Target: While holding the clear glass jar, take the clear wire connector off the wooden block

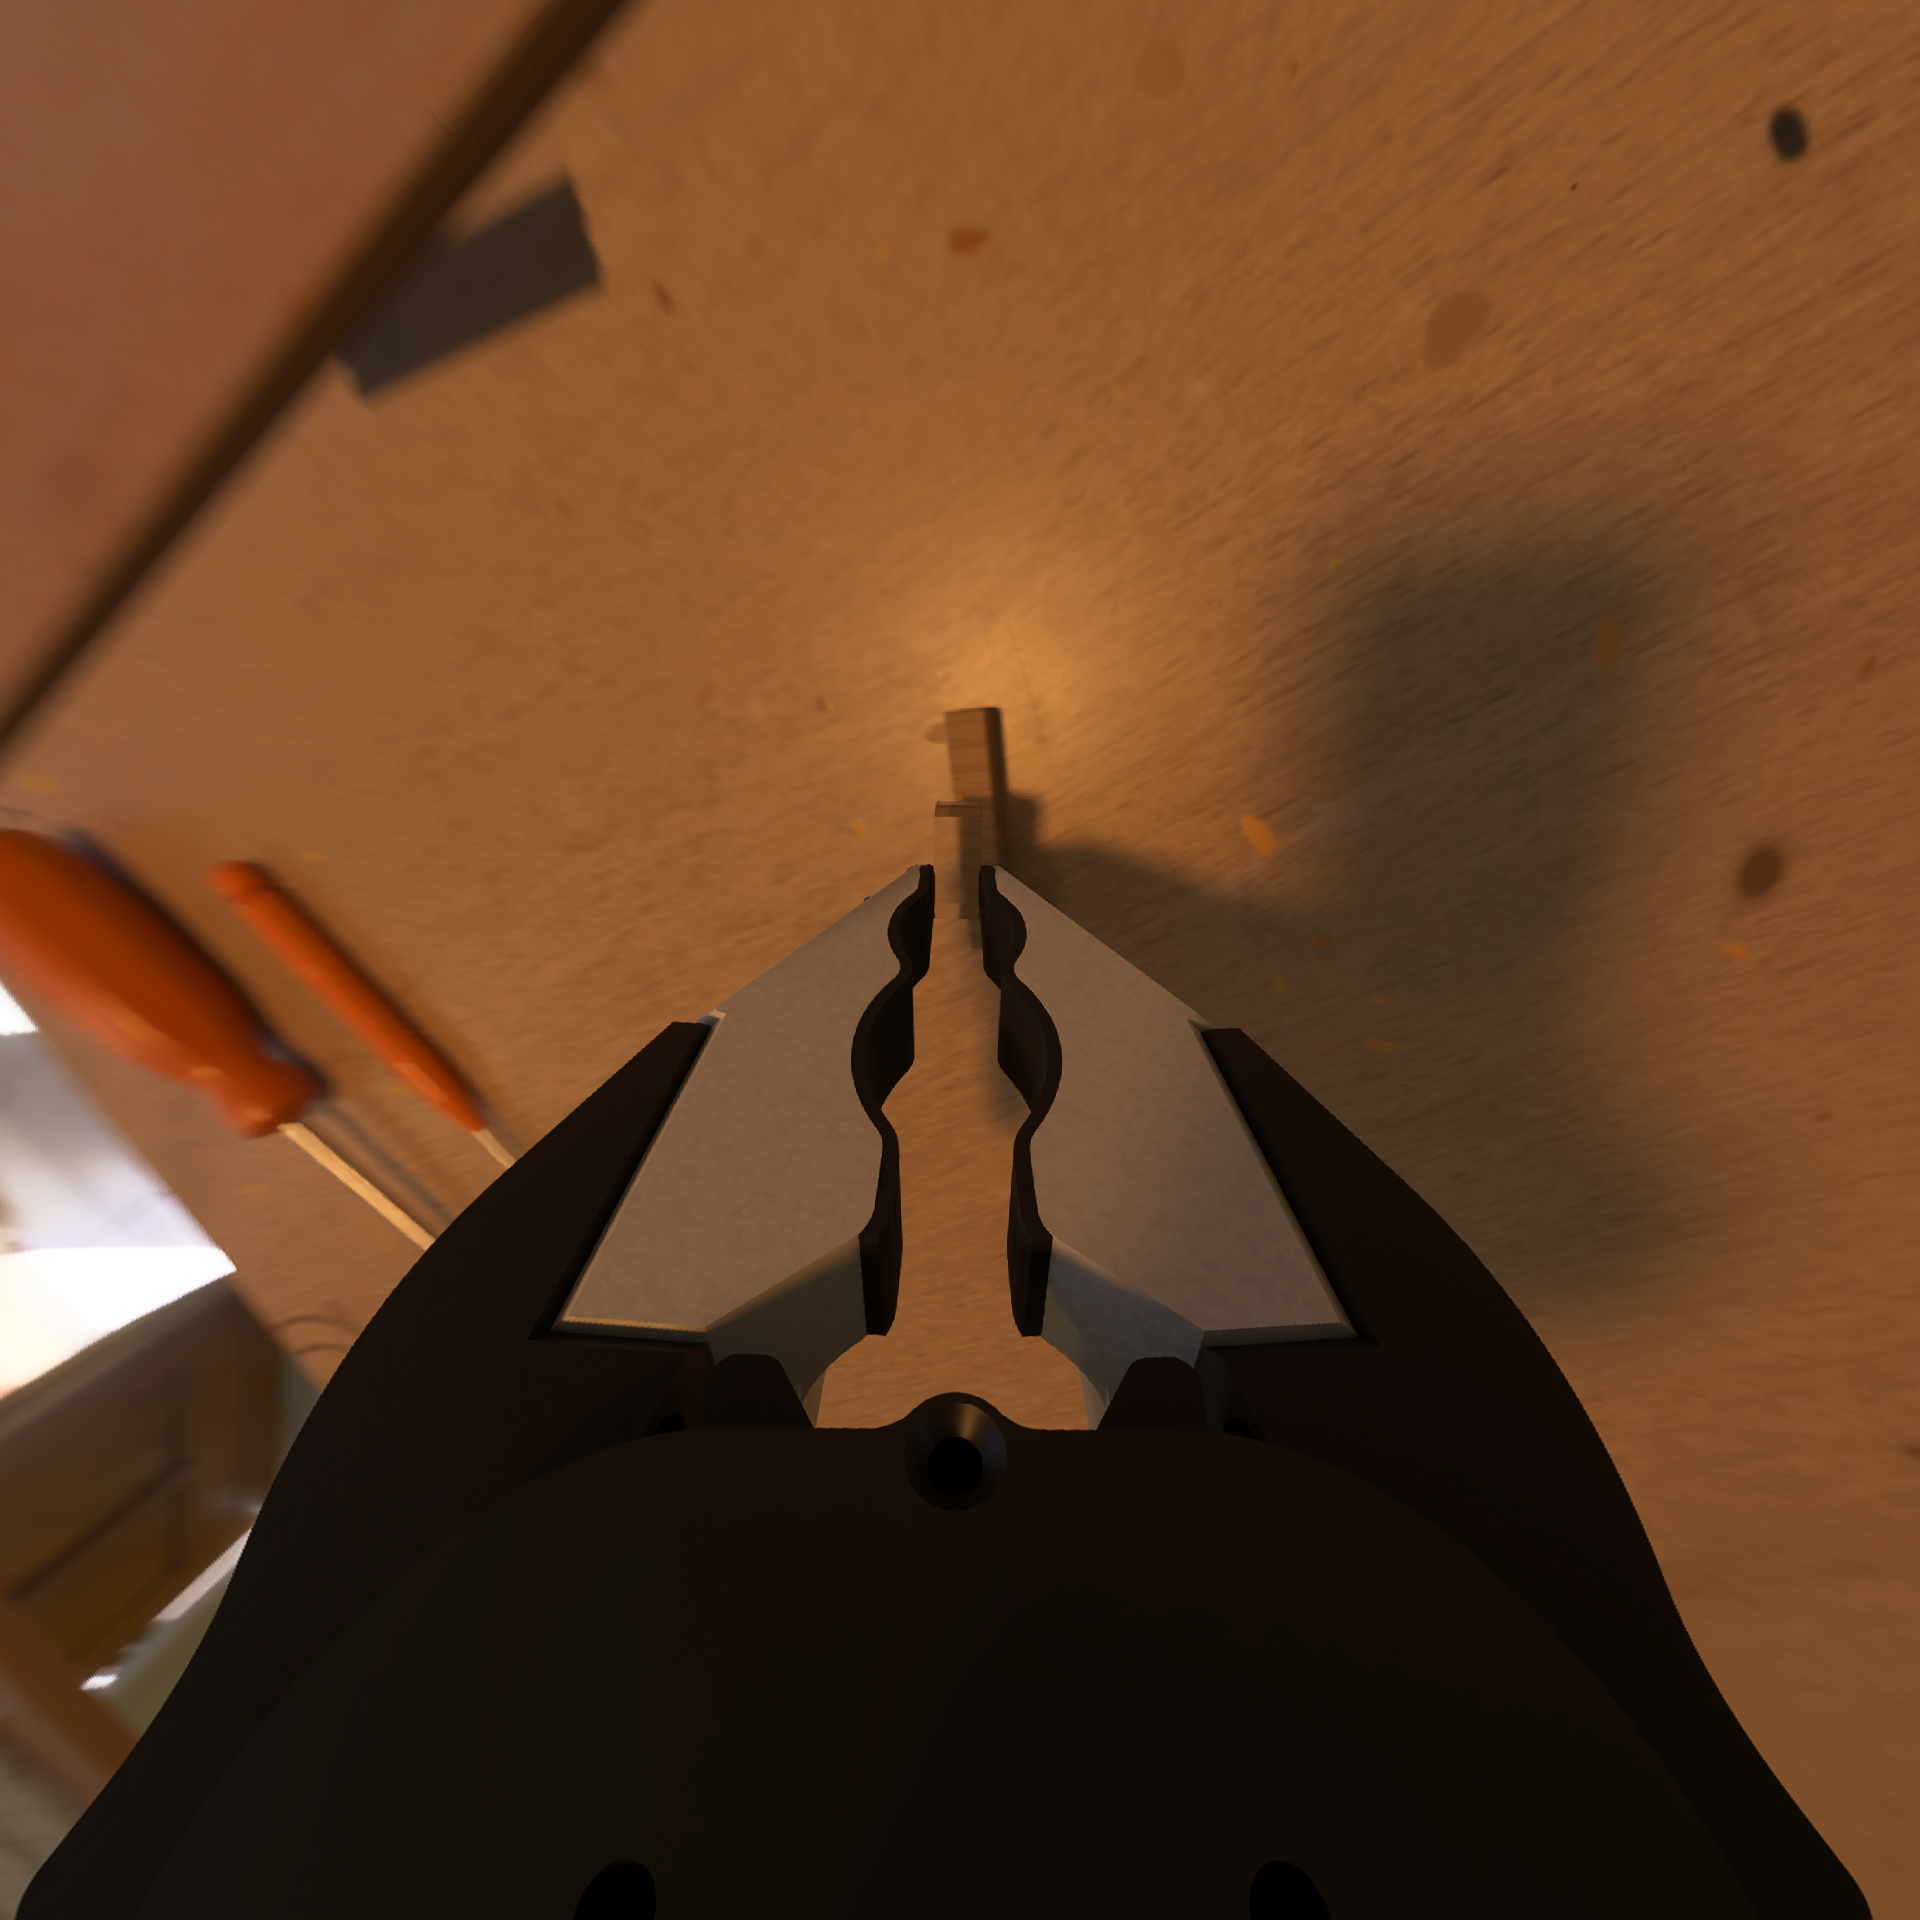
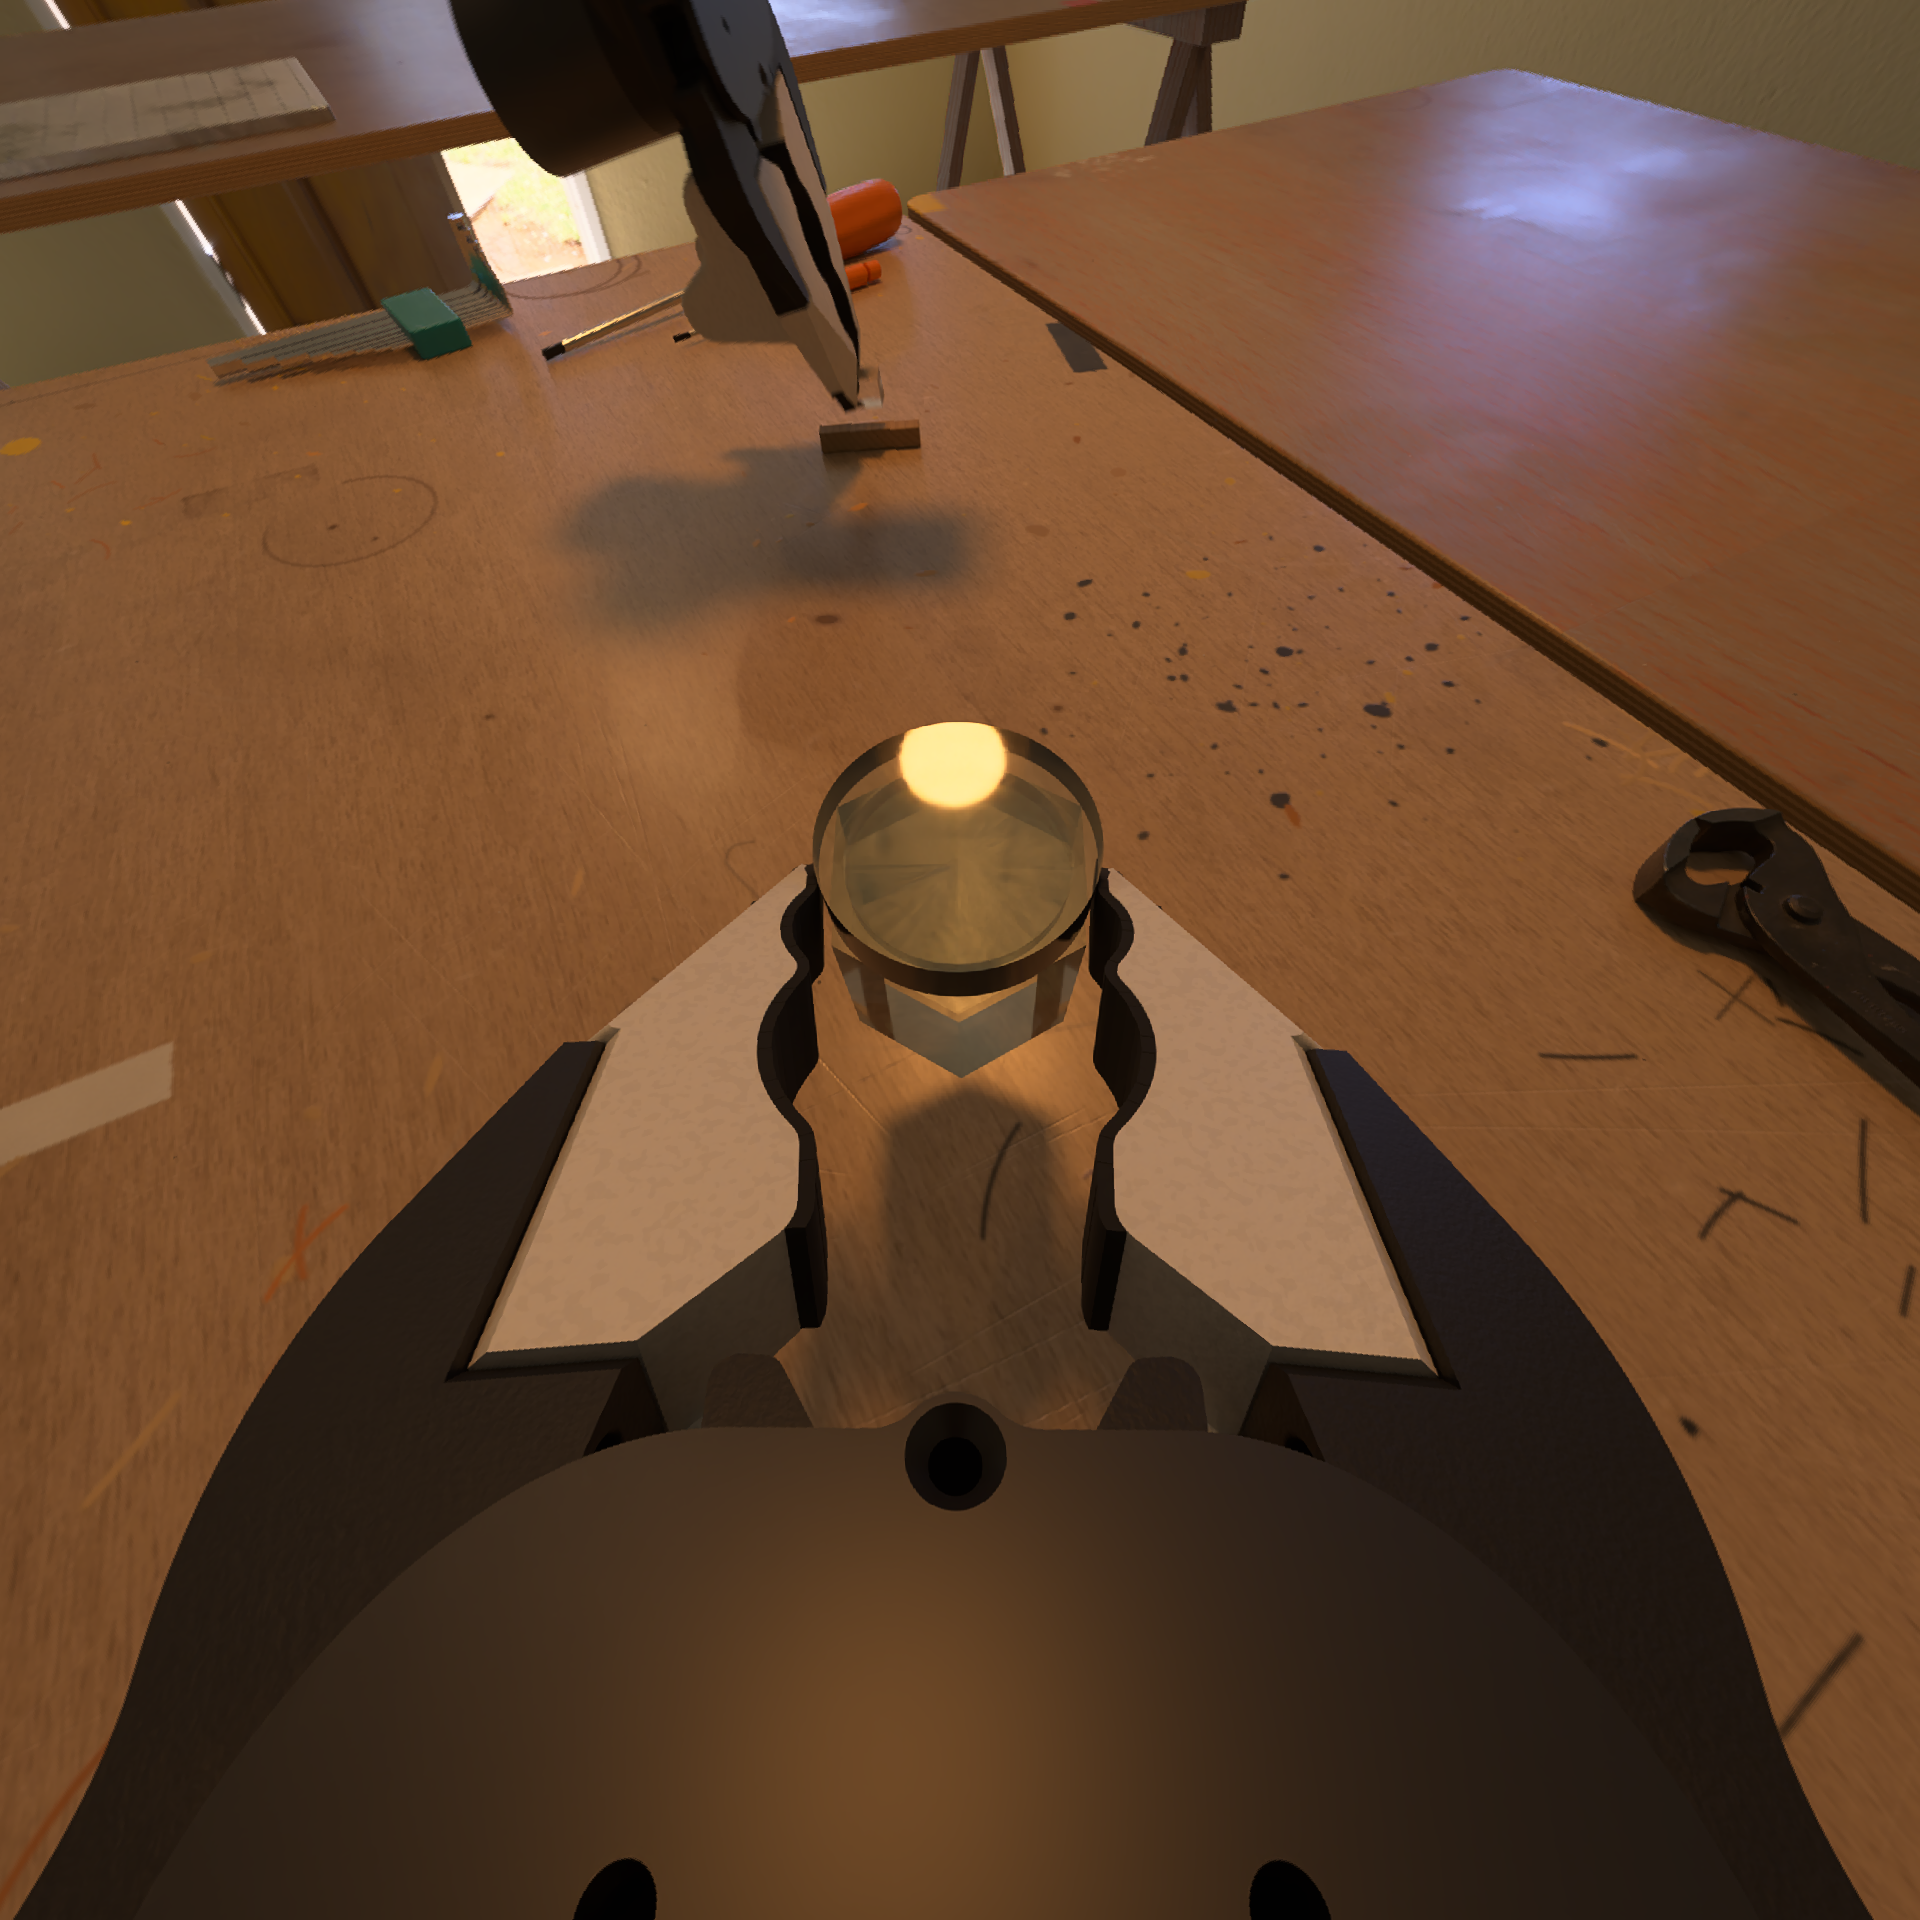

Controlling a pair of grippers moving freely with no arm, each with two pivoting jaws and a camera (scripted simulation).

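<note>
Clear plastic is hard to read in the left wrist view: the left gripper (image 1: 958,883) points steeply down at the wooden block (image 1: 977,764), its jaws drawn close around the clear wire connector (image 1: 958,847), which looks pinched at the very tips, just nearer the camera than the block's far end. Two orange-handled screwdrivers (image 1: 156,997) lie well to the left of the block on the desk (image 1: 1351,364). To do this well, I would lift straight away from the block, slowly, since the bite is shallow and the part slippery. In the right wrist view, the right gripper (image 2: 956,914) reaches level and low over the desk, clamped on the clear glass jar (image 2: 956,873), well nearer the camera than the block (image 2: 871,434); the left gripper (image 2: 847,400) hangs tilted just above the block. Black pincers (image 2: 1787,925) lie far right of the block.
</note>
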